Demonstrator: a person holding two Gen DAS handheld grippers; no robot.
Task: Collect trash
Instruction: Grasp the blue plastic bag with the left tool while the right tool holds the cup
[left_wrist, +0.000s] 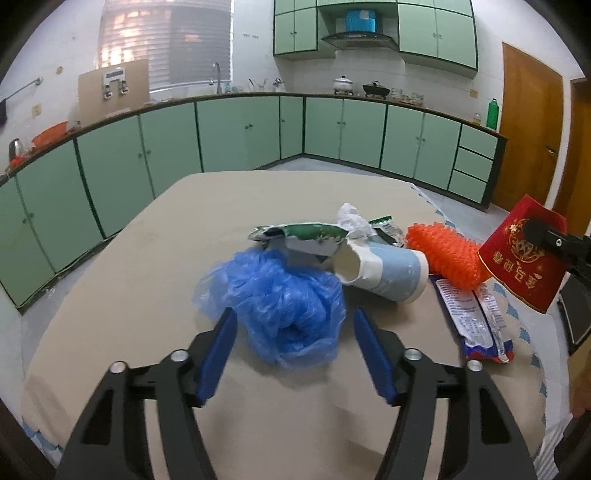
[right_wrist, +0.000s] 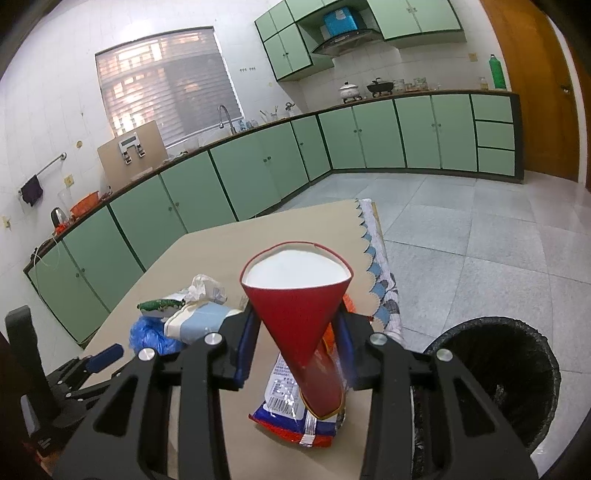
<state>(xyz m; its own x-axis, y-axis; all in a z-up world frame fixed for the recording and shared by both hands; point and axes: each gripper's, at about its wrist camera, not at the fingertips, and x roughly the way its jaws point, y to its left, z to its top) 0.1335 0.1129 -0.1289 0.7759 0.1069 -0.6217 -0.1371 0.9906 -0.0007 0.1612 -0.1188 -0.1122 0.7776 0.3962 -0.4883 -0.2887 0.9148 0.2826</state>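
left gripper (left_wrist: 291, 325) open astride blue bag (left_wrist: 280, 302) | right gripper (right_wrist: 293, 332) clamps red cup (right_wrist: 299, 295) | risk: thin bag slips out, cup crushes

The left hand-held gripper (left_wrist: 291, 321) is spread wide and angled downward; the right hand-held gripper (right_wrist: 295, 328) is clamped partway.

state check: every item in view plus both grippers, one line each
left gripper: open, straddling the bag
blue plastic bag: crumpled, on the table
paper cup: on its side, dented
red paper cup: squashed, lifted
right gripper: shut on red paper cup
snack wrapper: flat on table
bin: lined, open
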